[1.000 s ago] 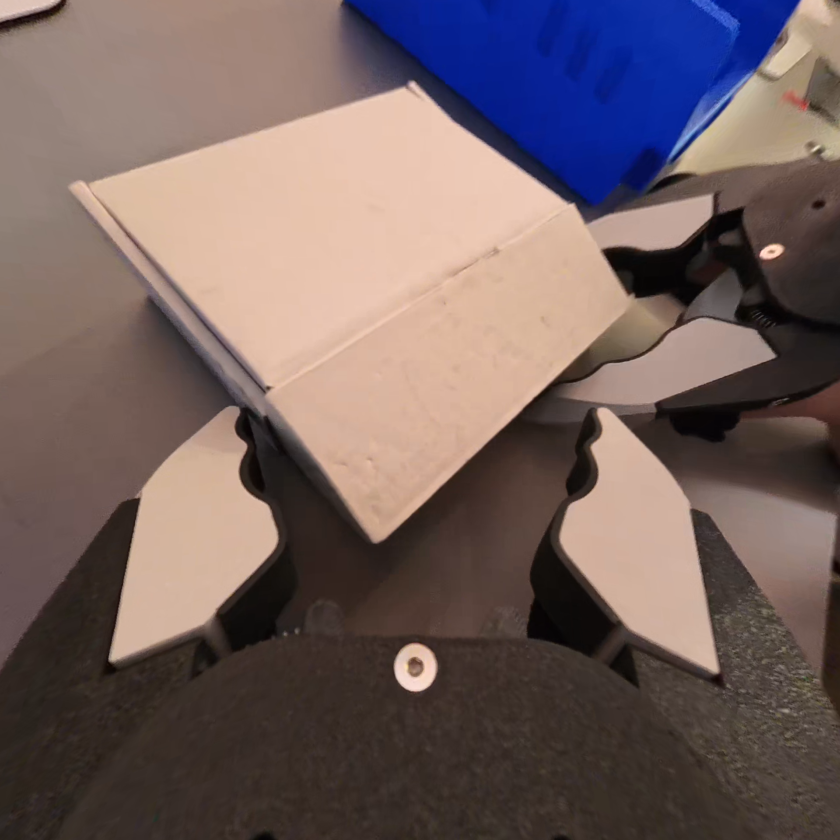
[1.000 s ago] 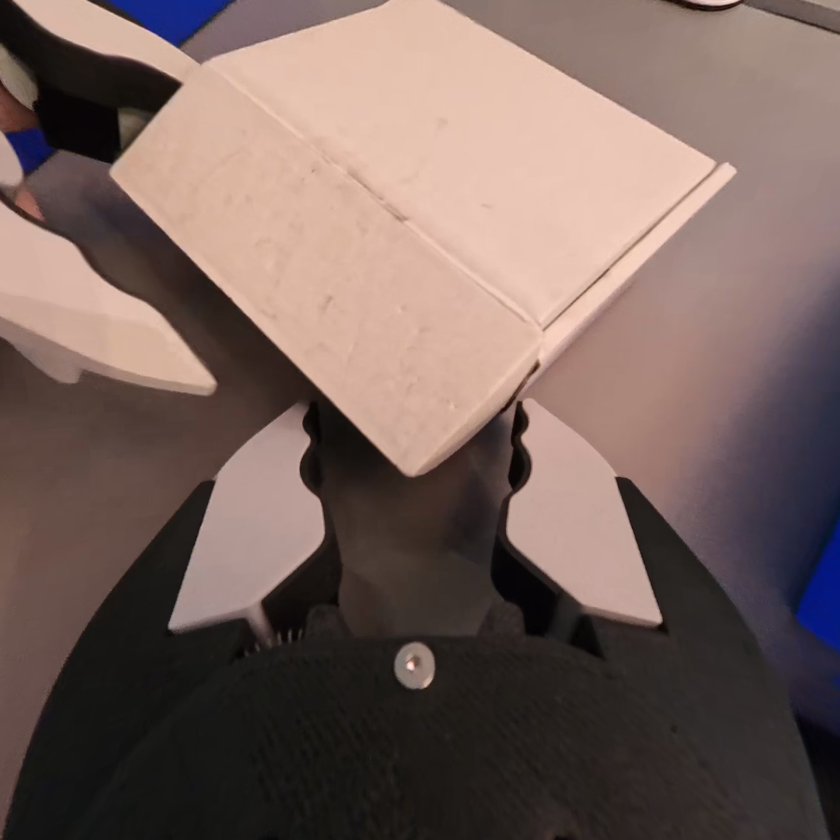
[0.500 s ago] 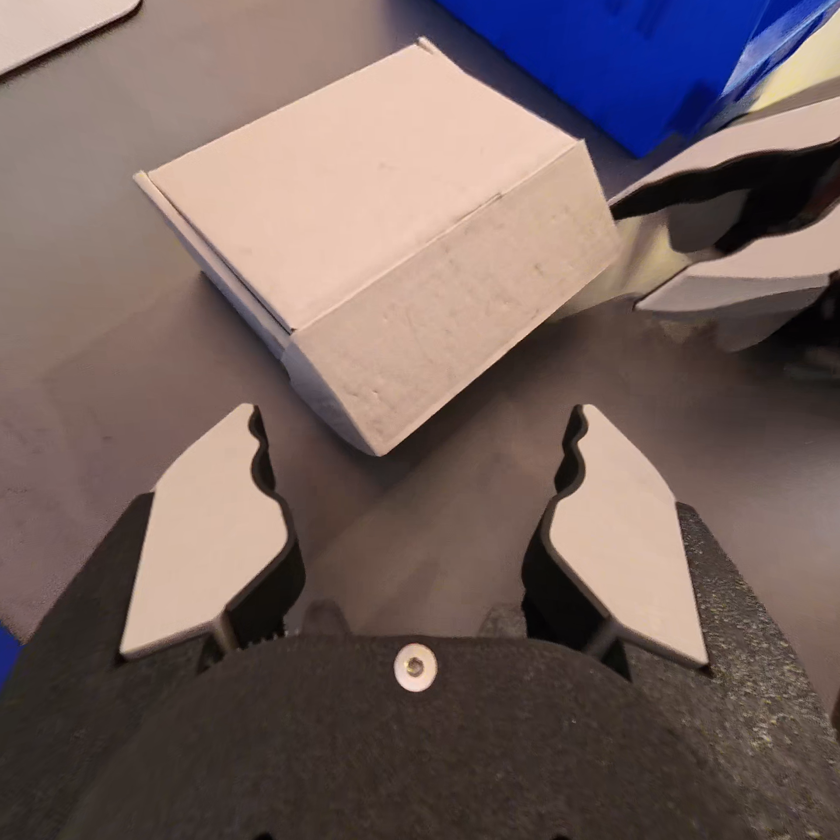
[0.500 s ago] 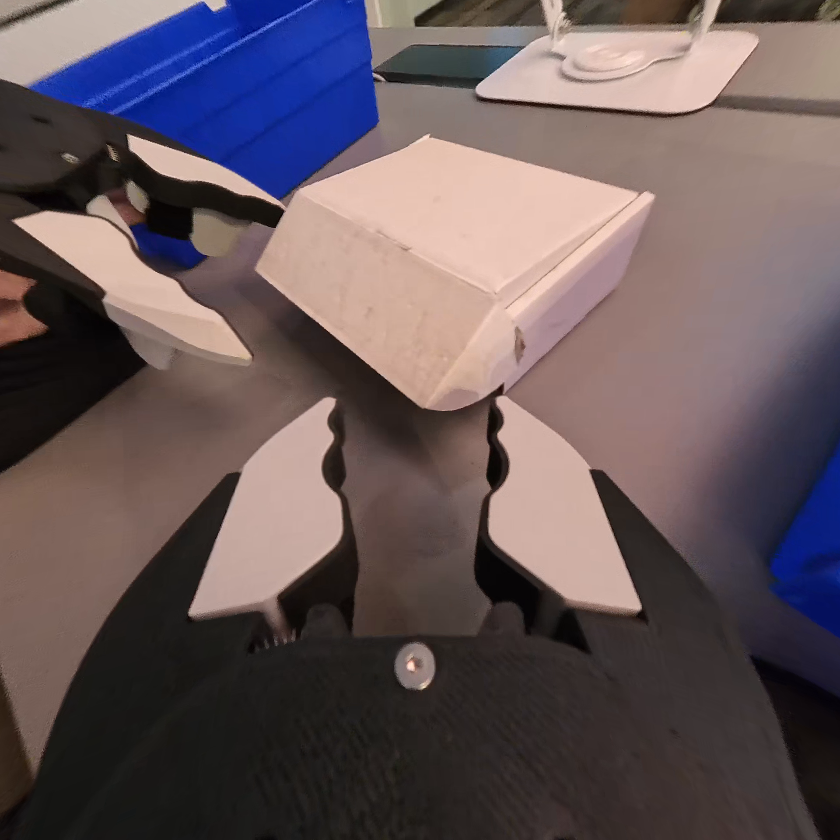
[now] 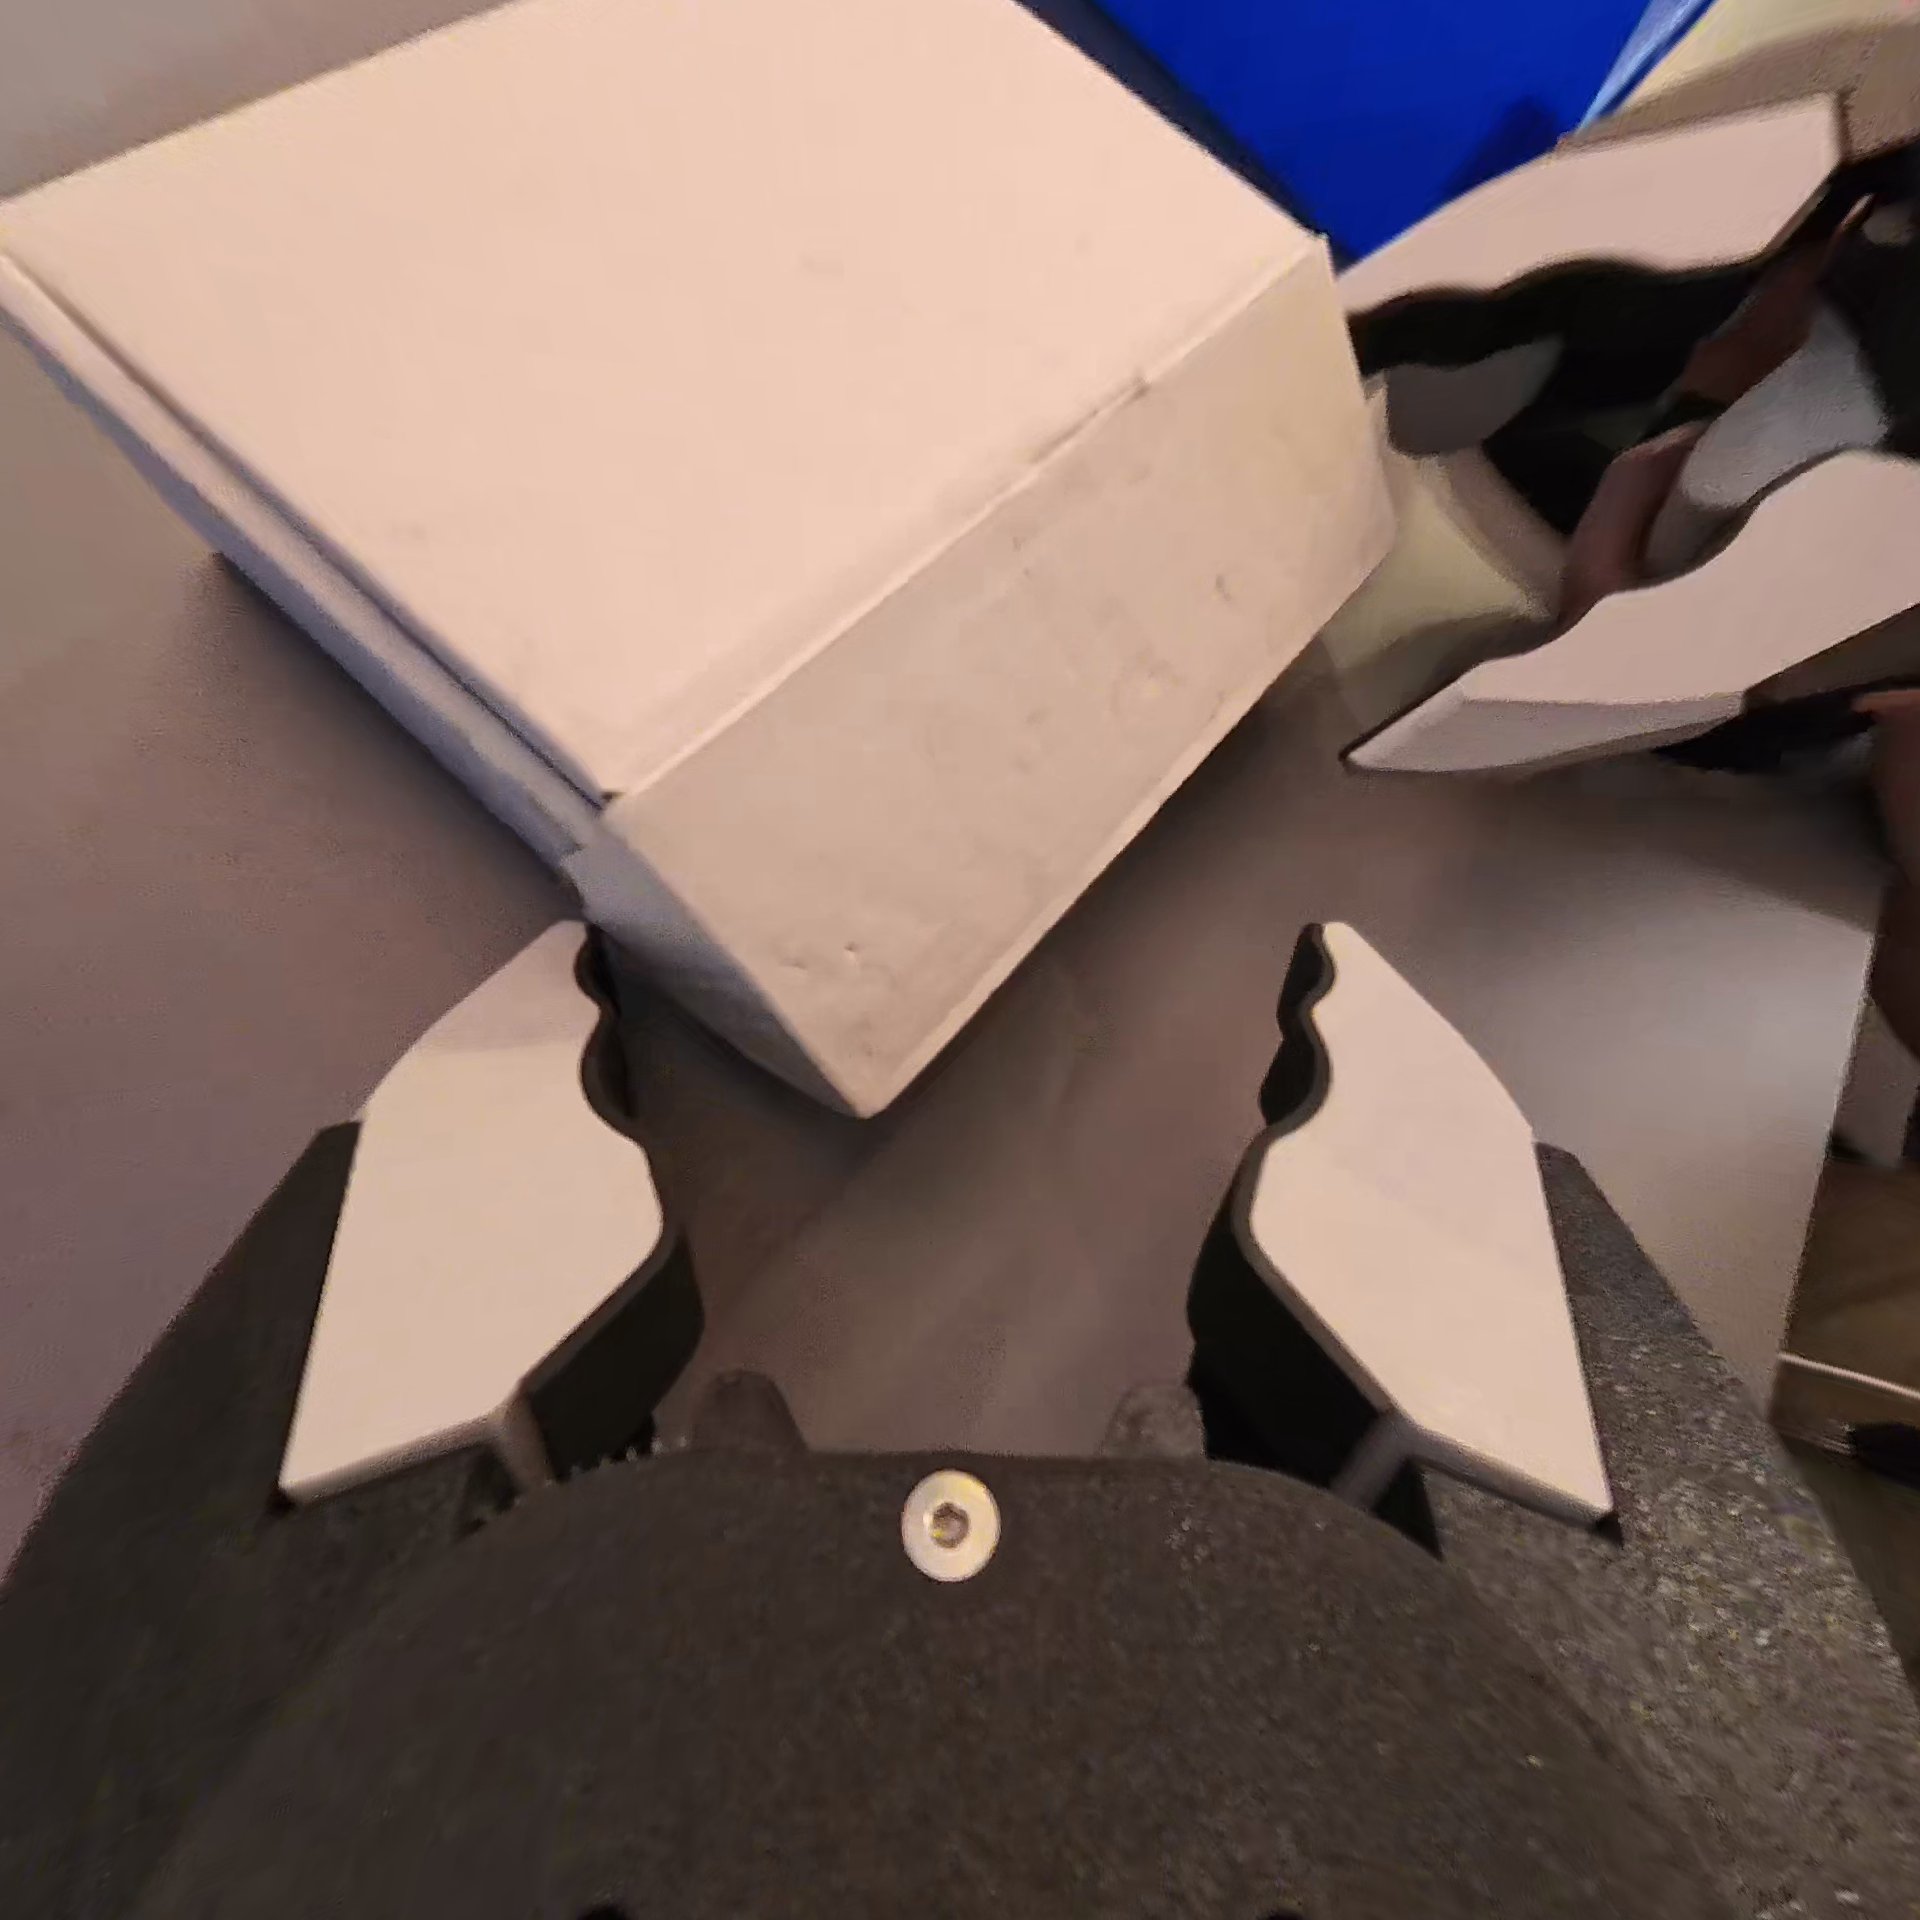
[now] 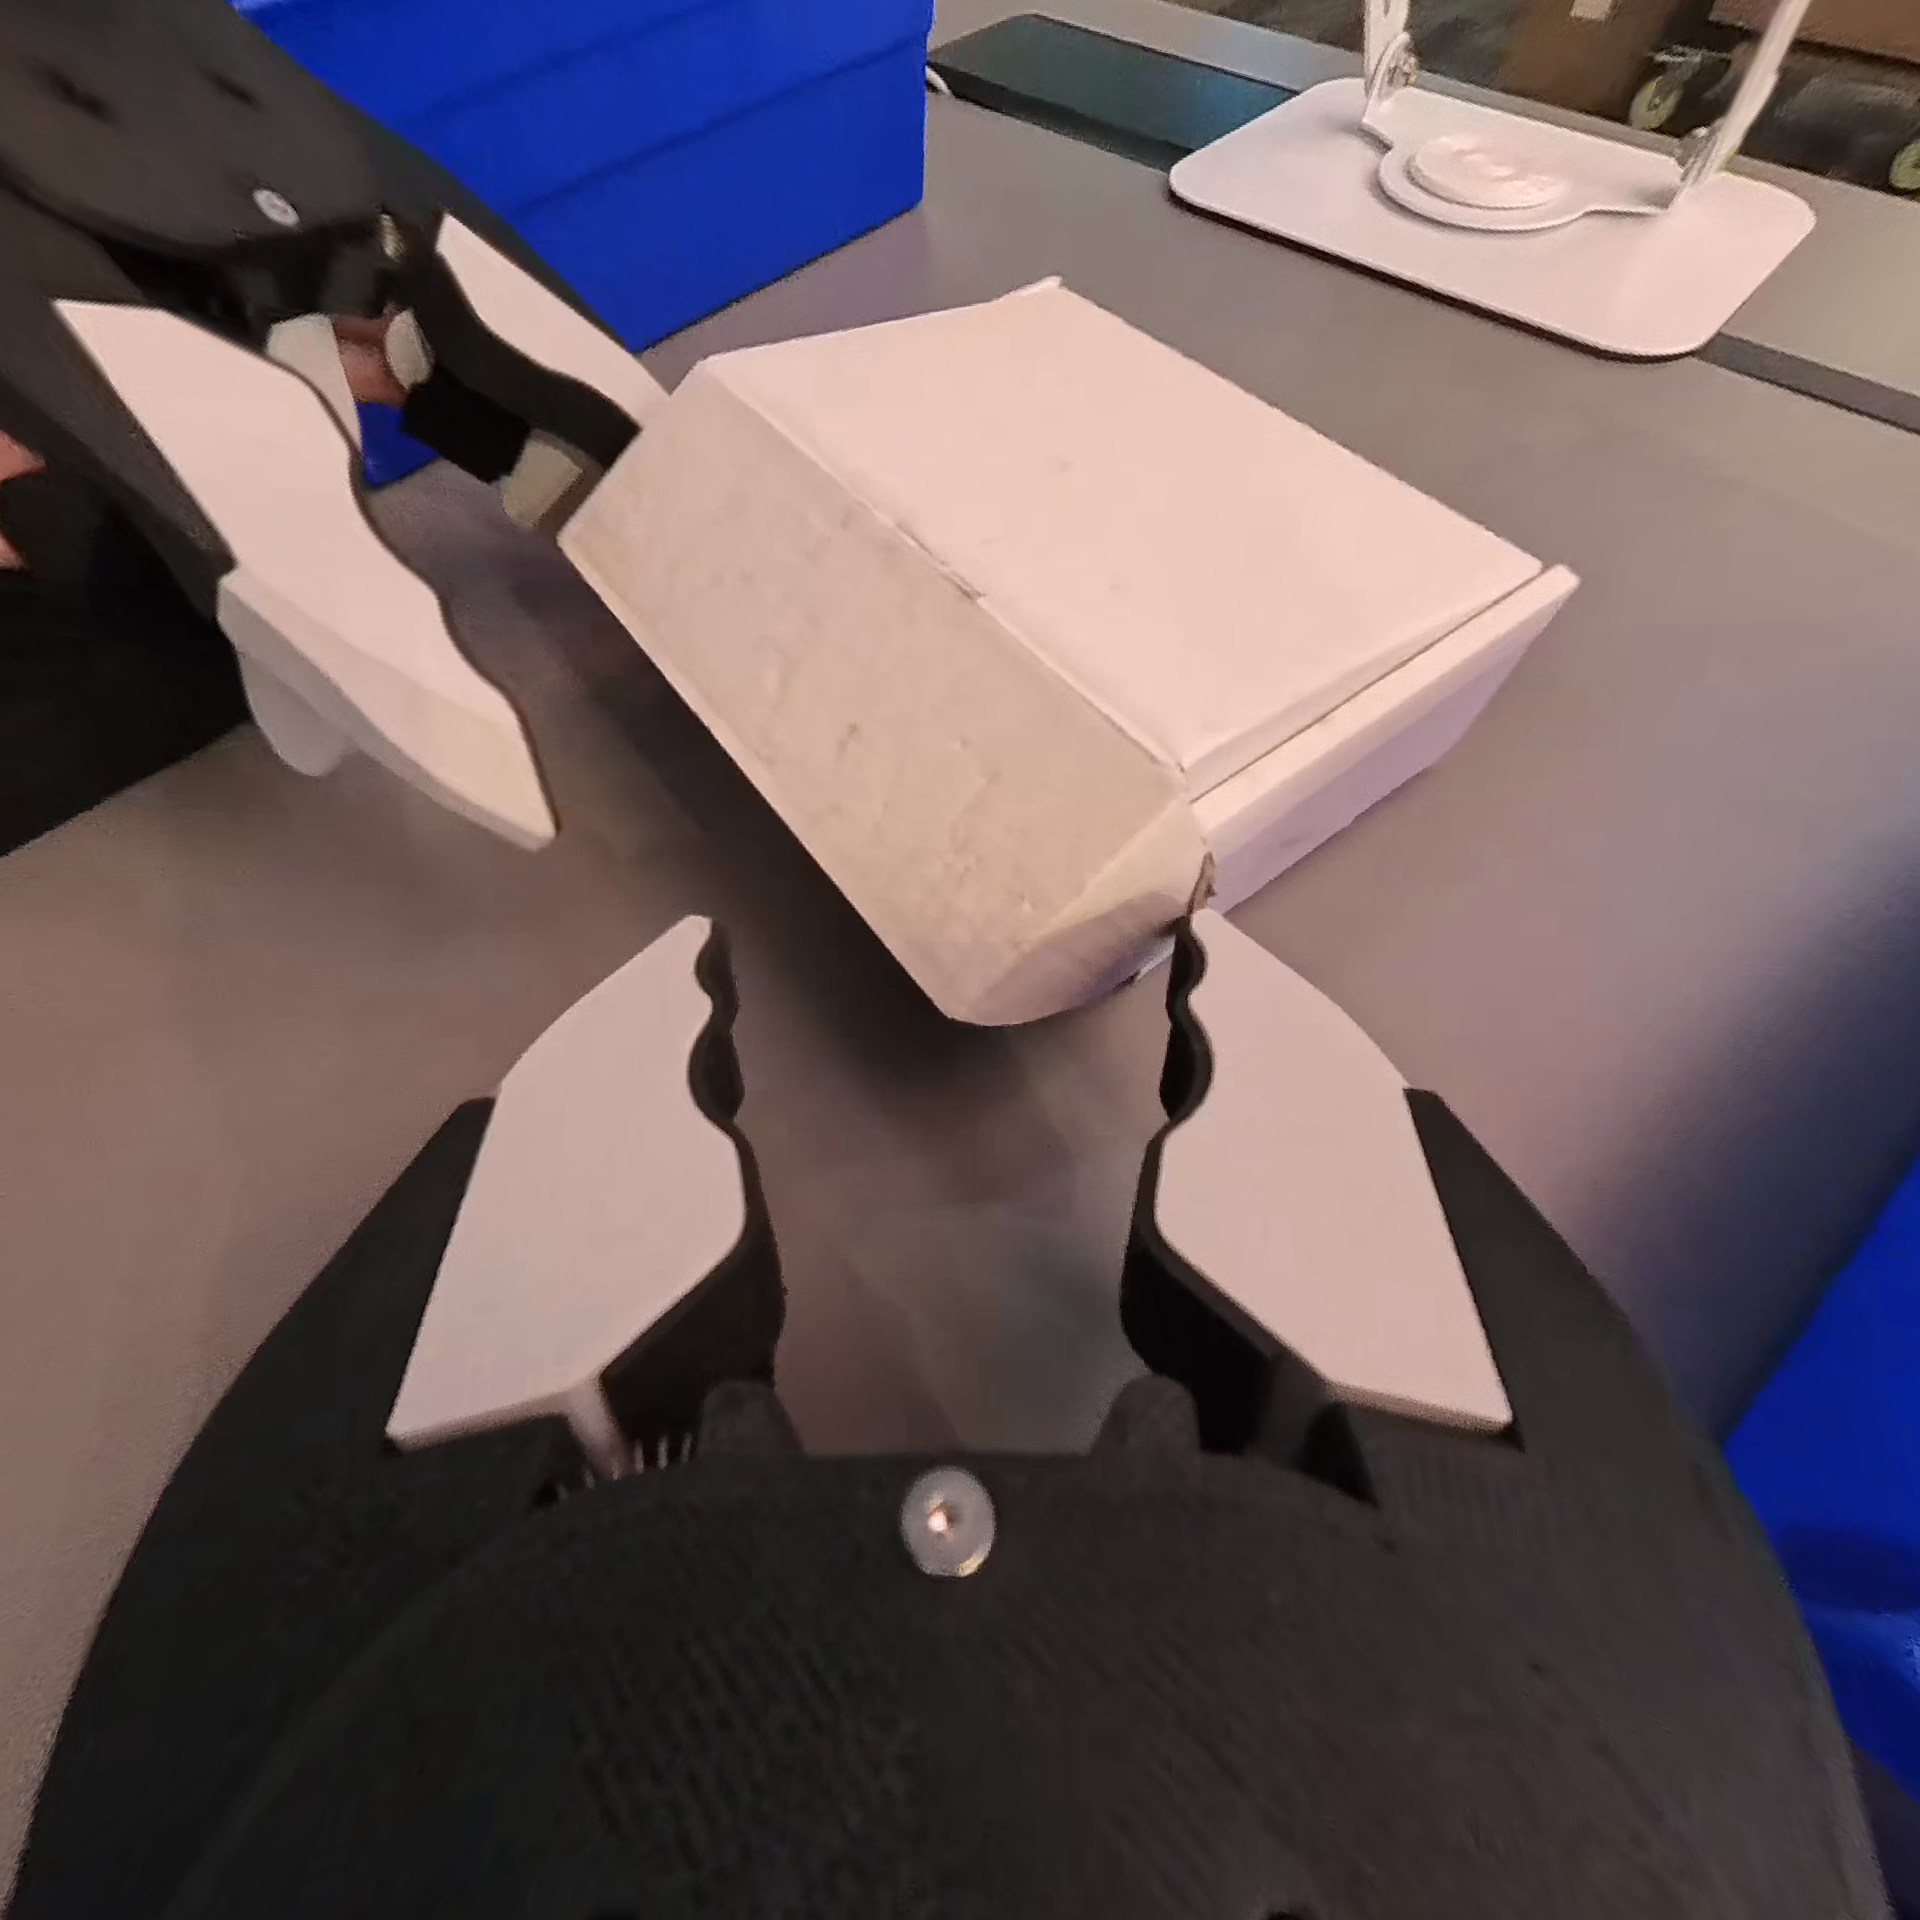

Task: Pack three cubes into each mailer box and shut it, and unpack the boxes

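A white mailer box point(image 5: 675, 364) sits on the grey table with its lid down. Its front flap point(image 6: 862, 707) slants outward over the table and is not tucked in. My left gripper point(image 5: 951, 935) is open and empty, with the box's near left corner between its fingertips. My right gripper point(image 6: 945, 925) is open and empty at the box's near right corner; its right fingertip point(image 6: 1184, 935) is at the flap's end. In the right wrist view, one finger of the left gripper touches the box's left end. No cubes are in view.
A blue bin point(image 6: 675, 125) stands behind the box, also seen in the left wrist view point(image 5: 1351, 104). Another blue bin point(image 6: 1829, 1351) is at the right edge. A white stand base point(image 6: 1507, 208) and a dark flat item point(image 6: 1091, 83) lie at the back. The white stand base point(image 6: 1507, 208) is about 35 cm from my left fingertips.
Both grippers drew back from the box, then the left came close to its corner again. The right gripper's jaws opened wider. The lid lies flatter than one second ago.
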`<state>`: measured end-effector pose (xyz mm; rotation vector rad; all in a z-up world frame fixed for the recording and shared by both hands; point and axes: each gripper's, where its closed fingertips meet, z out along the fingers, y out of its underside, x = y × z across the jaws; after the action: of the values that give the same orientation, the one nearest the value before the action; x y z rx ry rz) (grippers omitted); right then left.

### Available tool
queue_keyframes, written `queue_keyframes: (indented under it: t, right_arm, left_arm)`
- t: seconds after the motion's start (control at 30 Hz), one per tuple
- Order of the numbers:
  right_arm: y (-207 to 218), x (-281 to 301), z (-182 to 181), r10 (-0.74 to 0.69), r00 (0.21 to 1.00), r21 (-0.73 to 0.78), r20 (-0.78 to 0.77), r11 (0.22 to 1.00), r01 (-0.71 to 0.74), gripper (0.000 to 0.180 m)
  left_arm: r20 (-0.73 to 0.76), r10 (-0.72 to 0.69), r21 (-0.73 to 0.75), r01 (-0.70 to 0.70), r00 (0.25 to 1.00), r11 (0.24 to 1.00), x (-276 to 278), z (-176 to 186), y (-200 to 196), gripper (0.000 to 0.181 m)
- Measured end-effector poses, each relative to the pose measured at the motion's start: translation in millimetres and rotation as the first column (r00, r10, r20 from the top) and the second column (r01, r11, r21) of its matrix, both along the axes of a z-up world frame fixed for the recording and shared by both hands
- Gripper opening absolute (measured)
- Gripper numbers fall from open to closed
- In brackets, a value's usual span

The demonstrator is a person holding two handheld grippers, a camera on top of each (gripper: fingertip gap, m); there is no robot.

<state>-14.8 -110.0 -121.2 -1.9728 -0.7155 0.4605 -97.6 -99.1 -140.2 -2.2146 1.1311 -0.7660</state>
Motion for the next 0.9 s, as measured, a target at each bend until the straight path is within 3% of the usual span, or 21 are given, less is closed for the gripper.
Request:
queue_keyframes:
  t: [0.17, 0.4, 0.57, 0.77, 0.9]
  right_arm:
    - [-8, -2, 4, -0.066, 0.995, -0.142, -0.075, 0.988, 0.054, 0.076]
    - [-18, -1, 7, -0.12, 0.991, -0.278, -0.055, 0.955, 0.1, 0.077]
    - [-20, 4, -3, -0.034, 0.986, -0.105, 0.166, 0.993, 0.052, 0.075]
    - [-10, 17, 11, -0.137, 0.978, 0.126, 0.16, 0.985, 0.118, 0.062]
    - [-12, 13, 12, -0.113, 0.984, 0.148, 0.136, 0.985, 0.092, 0.046]
  left_arm:
    - [-0.148, 0.021, 0.057, -0.013, 0.989, 0.998, -3, -9, -3, 0.113]
    - [-0.2, 0.065, -0.058, -0.078, 0.978, 0.995, -3, -5, -11, 0.095]
    - [-0.249, 0.065, 0.054, -0.053, 0.966, 0.997, -9, -9, -5, 0.081]
    - [-0.231, 0.137, 0.236, -0.081, 0.963, 0.968, -13, -4, 8, 0.077]
    - [-0.159, 0.172, 0.294, -0.12, 0.972, 0.948, -11, 8, 11, 0.076]
